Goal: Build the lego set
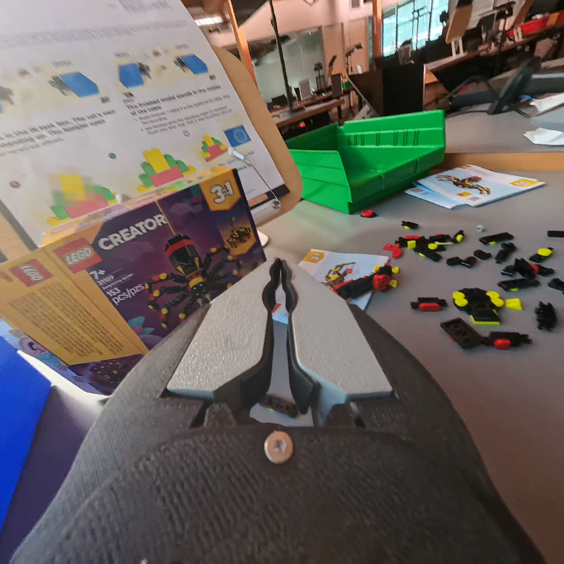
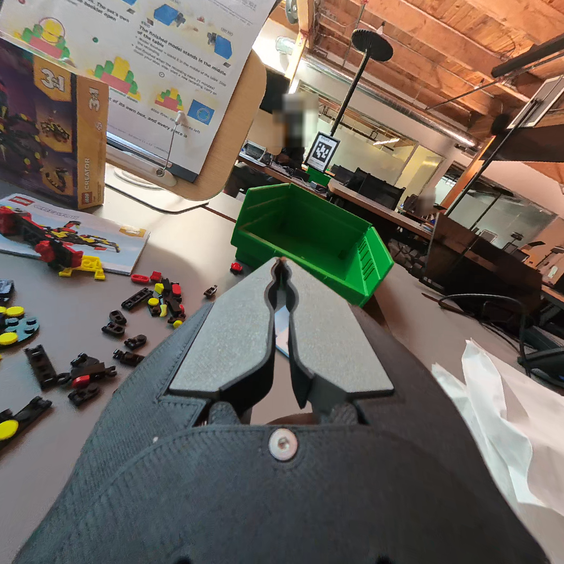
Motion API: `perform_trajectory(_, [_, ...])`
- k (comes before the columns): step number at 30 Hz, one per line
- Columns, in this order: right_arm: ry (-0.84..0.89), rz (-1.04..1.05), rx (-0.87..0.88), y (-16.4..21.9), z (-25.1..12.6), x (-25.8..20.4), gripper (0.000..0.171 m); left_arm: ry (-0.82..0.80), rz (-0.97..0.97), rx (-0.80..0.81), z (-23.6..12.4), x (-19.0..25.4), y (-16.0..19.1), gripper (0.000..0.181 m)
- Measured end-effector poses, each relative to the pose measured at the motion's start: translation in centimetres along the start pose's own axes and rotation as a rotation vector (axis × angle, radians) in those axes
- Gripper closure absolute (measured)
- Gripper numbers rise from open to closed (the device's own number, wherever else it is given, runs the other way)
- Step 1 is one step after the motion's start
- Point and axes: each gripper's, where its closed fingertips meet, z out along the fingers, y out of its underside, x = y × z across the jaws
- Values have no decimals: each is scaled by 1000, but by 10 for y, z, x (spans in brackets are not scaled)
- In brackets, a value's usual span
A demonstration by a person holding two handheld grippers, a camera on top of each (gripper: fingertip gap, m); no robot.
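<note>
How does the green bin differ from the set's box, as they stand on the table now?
The green bin is one plain colour; the box is purple and yellow with a printed spider picture. The green bin is open on top and looks empty; the box is a closed carton standing upright. The green bin sits apart, while the box stands before the instruction sheet. Both rest on the grey table.

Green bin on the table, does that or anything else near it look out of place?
The green bin is empty and sits skewed to the table edge. One red piece lies alone beside it, away from the scattered loose pieces. Both grippers are shut and hold nothing.
</note>
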Motion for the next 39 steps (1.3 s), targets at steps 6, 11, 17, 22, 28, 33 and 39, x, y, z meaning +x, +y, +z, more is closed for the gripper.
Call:
perform_trajectory(6, [-150,87,-179,25,-12,-10,171,110,-32,-67,-3,19,7,181])
perform_trajectory(11, [-226,270,-215,31,-12,-4,171,136,-70,-126,1,21,14,181])
perform_trajectory(17, [-348,177,-378,52,-5,-31,171,169,-154,-204,9,17,25,181])
perform_trajectory(22, [-423,217,-452,62,-2,-39,171,197,-201,-267,14,18,34,181])
perform_trajectory(28, [-460,240,-486,67,1,-42,171,227,-108,-342,22,27,45,181])
perform_trajectory(33, [-508,243,-521,72,8,-46,171,226,-164,-329,27,18,43,181])
perform_trajectory(39, [-565,201,-571,82,18,-52,171,282,-290,-338,33,11,45,181])
